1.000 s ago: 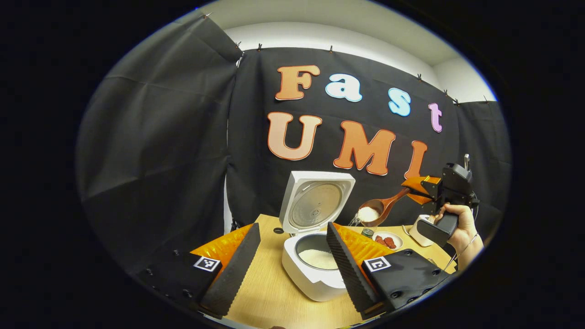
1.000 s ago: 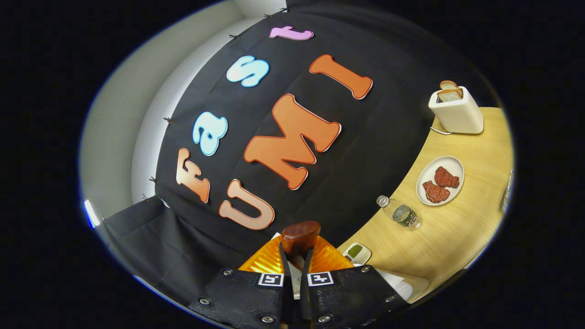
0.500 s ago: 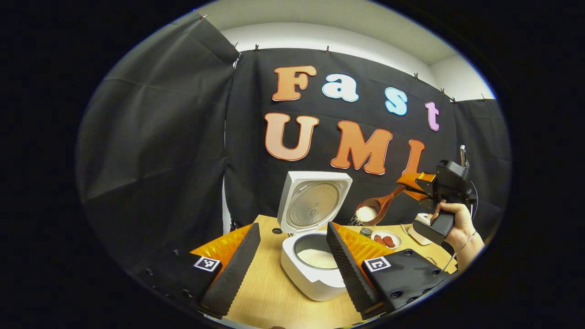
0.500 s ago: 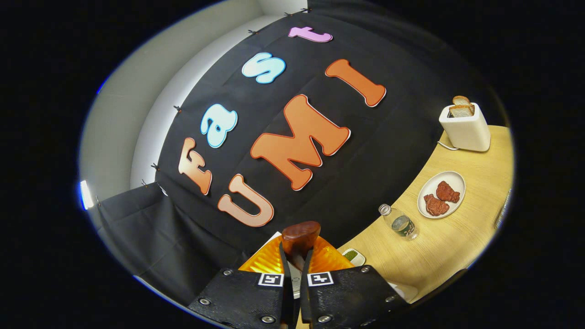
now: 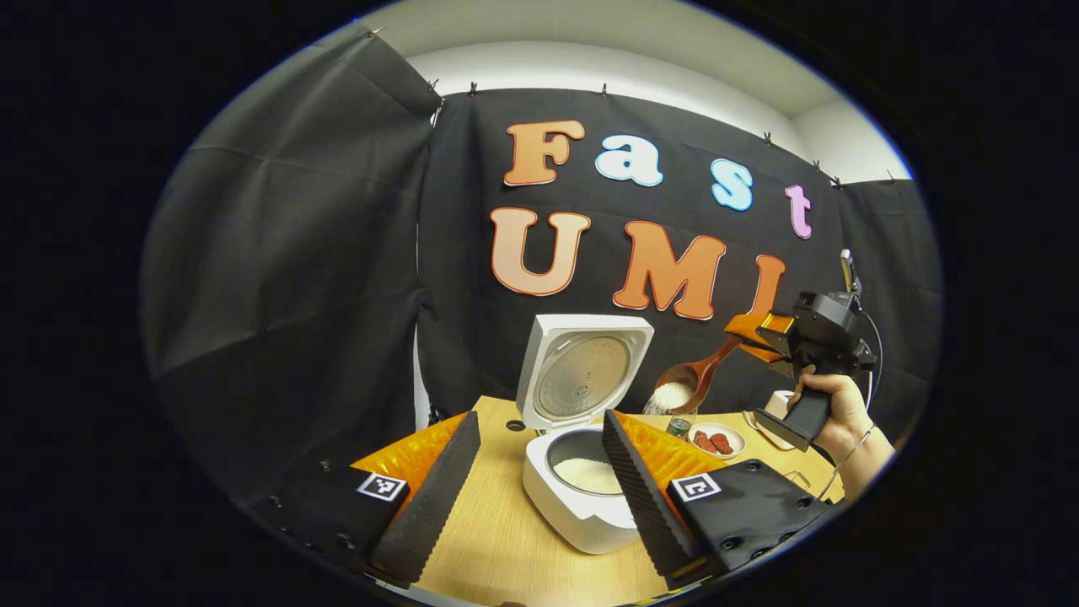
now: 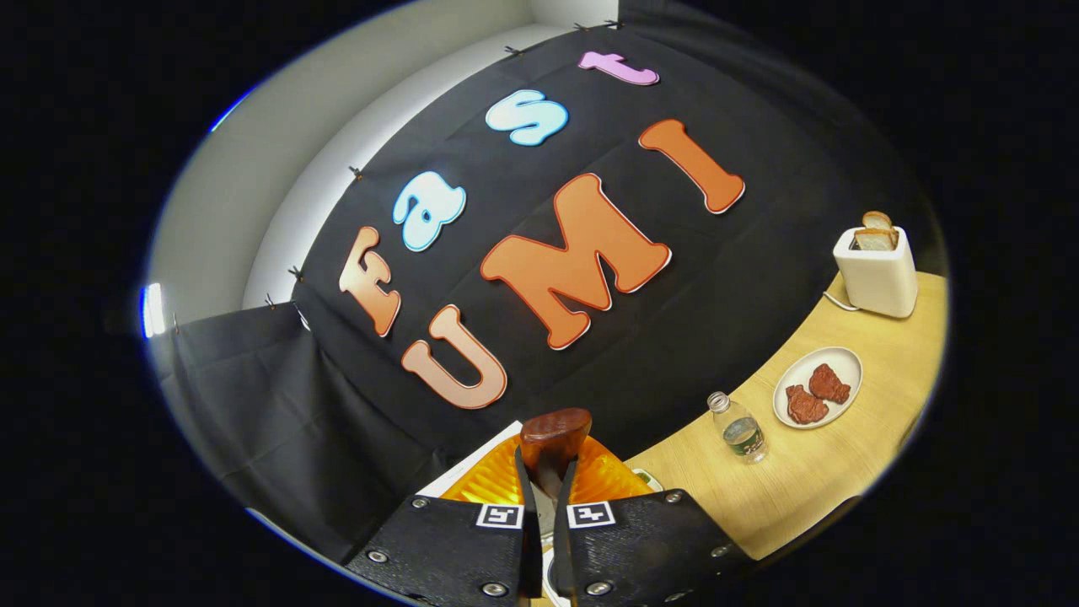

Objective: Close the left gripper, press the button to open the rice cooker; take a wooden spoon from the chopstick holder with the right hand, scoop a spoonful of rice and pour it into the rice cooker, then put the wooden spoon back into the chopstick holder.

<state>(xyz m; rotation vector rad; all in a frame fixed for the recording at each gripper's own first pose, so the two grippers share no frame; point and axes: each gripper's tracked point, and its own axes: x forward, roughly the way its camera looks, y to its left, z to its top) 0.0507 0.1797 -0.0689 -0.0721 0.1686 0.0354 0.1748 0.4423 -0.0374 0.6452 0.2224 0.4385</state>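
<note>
Lifted and tipped further since a second ago: wooden spoon (image 5: 698, 376), bowl now steeper, rice (image 5: 671, 394) sliding toward its lower lip, just above and right of the open rice cooker (image 5: 582, 497). Moved up with it: right gripper (image 5: 753, 337), held by a hand (image 5: 830, 409) at the far right of the left gripper view, wrist cocked, gripper angled down-left toward the cooker.

Spoon: dark reddish-brown wood, handle running up-right into the right gripper's fingers. Seen in right gripper view as a rounded brown end (image 6: 554, 432) poking out between the two fingers, both clamped on it, camera rolled so the table (image 6: 809, 472) sits at lower right.

Cooker: white, lid (image 5: 584, 371) standing upright at the back, inner pot showing a layer of rice. Possibly a few grains falling below the spoon, too small to confirm.

Left gripper (image 5: 533, 472): fingers spread wide apart, holding nothing, low in front of the cooker.

Also on table: bottle (image 6: 738, 429), plate (image 6: 818, 386), toaster (image 6: 877, 271).
</note>
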